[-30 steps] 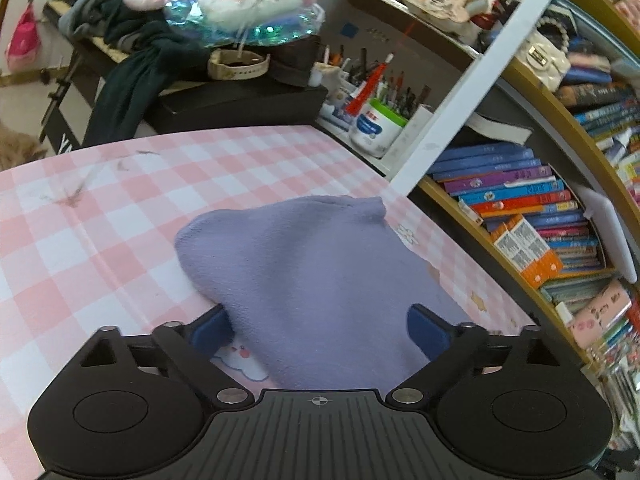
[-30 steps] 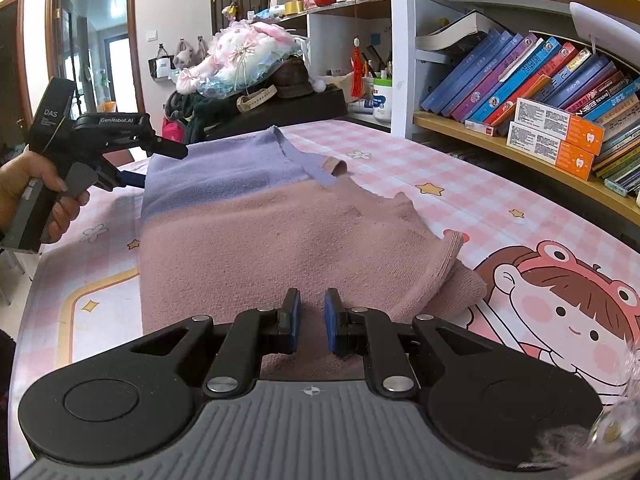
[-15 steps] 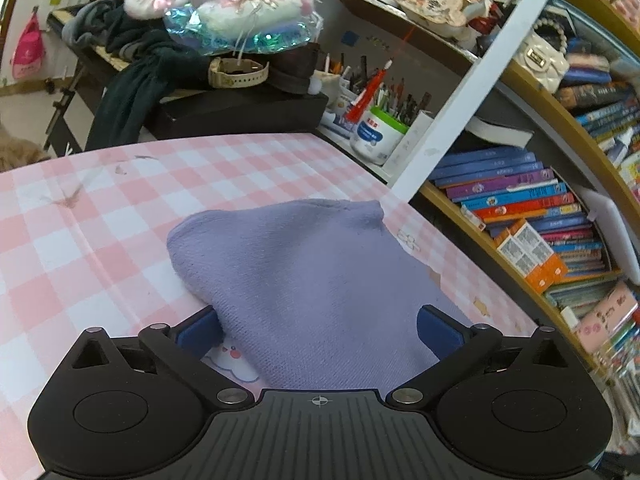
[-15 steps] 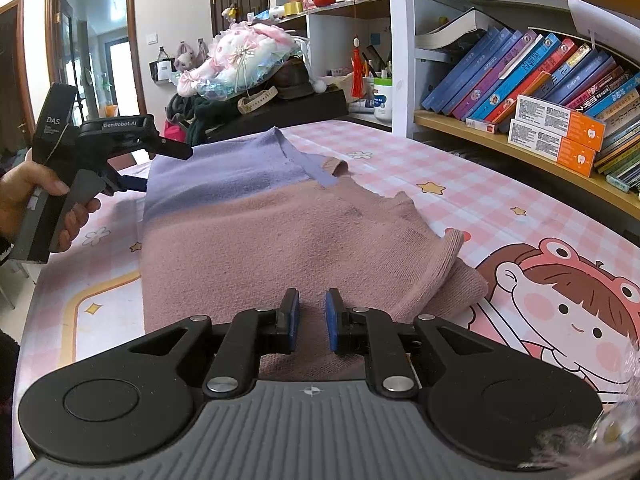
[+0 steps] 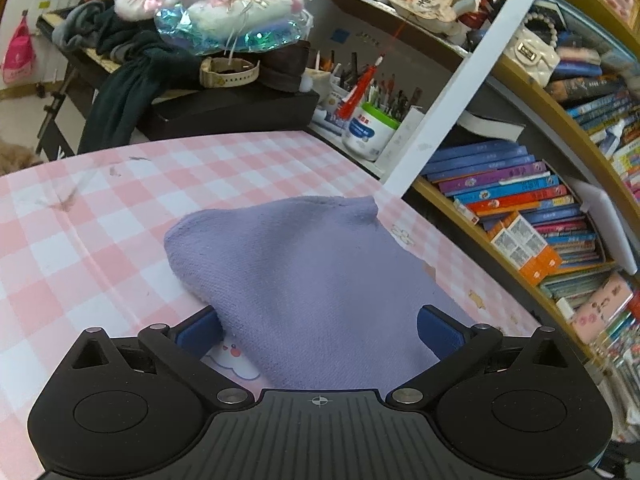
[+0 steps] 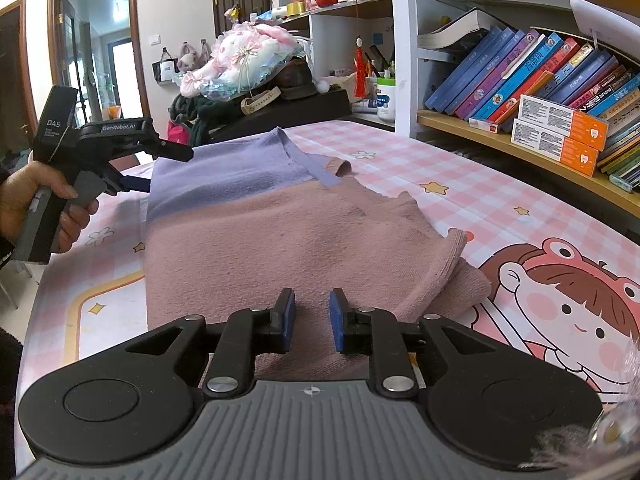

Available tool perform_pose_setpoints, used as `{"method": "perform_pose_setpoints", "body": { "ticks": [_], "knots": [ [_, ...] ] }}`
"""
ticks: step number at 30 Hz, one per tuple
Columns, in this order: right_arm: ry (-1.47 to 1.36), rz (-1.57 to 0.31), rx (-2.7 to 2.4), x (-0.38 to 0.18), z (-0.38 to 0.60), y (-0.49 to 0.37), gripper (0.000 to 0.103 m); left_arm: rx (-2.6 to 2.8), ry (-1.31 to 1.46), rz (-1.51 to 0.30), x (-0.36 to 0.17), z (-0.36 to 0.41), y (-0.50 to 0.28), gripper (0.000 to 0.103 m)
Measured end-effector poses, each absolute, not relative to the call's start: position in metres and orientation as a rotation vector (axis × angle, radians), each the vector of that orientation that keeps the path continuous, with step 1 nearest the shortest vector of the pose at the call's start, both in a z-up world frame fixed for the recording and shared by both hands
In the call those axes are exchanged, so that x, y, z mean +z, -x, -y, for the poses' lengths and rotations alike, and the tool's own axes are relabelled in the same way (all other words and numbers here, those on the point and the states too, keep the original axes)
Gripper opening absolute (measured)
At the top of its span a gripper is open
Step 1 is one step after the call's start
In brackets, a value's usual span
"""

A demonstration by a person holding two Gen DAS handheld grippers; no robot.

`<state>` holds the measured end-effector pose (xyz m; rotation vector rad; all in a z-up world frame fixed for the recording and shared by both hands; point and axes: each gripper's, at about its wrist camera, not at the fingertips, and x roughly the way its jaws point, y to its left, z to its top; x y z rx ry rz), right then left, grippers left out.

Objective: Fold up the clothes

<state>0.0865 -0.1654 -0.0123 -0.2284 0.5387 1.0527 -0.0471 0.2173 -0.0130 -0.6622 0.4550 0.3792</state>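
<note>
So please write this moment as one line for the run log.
left gripper: open, straddling sweater's purple end | right gripper: open over pink hem | sweater: flat on table

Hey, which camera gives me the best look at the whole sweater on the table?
The right wrist view: the sweater lies nearly whole there, lavender top, pink body and a folded sleeve at right. The left wrist view shows only its lavender end, bunched between the open fingers of the left gripper.

Sweater [image 6: 288, 216] lies on table [image 6: 500, 184], bookshelf [image 6: 540, 92] right, left claw [image 6: 140, 172] left.
</note>
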Motion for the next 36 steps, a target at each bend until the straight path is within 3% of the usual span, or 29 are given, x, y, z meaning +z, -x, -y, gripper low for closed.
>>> {"method": "perform_pose_setpoints", "body": {
  "ticks": [2,3,5,7,10,14,17,21,33,36],
  "knots": [
    [0.231,-0.538,1.052,-0.013,0.165,-0.086,0.018,0.381,0.694,-0.453,-0.013,-0.221,0.048,0.102],
    [0.233,-0.537,1.051,-0.013,0.165,-0.086,0.018,0.391,0.712,-0.451,-0.013,-0.222,0.050,0.096],
    [0.236,-0.535,1.050,-0.013,0.165,-0.085,0.018,0.414,0.750,-0.447,-0.013,-0.225,0.054,0.076],
    [0.236,-0.535,1.049,-0.014,0.165,-0.085,0.018,0.449,0.775,-0.452,-0.015,-0.230,0.059,0.038],
    [0.235,-0.535,1.049,-0.014,0.165,-0.086,0.018,0.435,0.823,-0.414,-0.015,-0.237,0.067,0.021],
    [0.233,-0.536,1.049,-0.014,0.165,-0.085,0.018,0.255,0.787,-0.291,0.006,-0.229,0.075,0.020],
    [0.232,-0.537,1.049,-0.014,0.165,-0.085,0.019,0.231,0.676,-0.320,0.021,-0.219,0.069,0.020],
    [0.232,-0.537,1.049,-0.014,0.165,-0.085,0.019,0.267,0.771,-0.358,0.007,-0.235,0.070,0.021],
    [0.227,-0.541,1.051,-0.013,0.166,-0.086,0.019,0.339,0.965,-0.425,-0.027,-0.268,0.059,0.042],
    [0.228,-0.541,1.051,-0.013,0.166,-0.086,0.019,0.340,0.986,-0.401,-0.033,-0.271,0.056,0.043]
  ]
}}
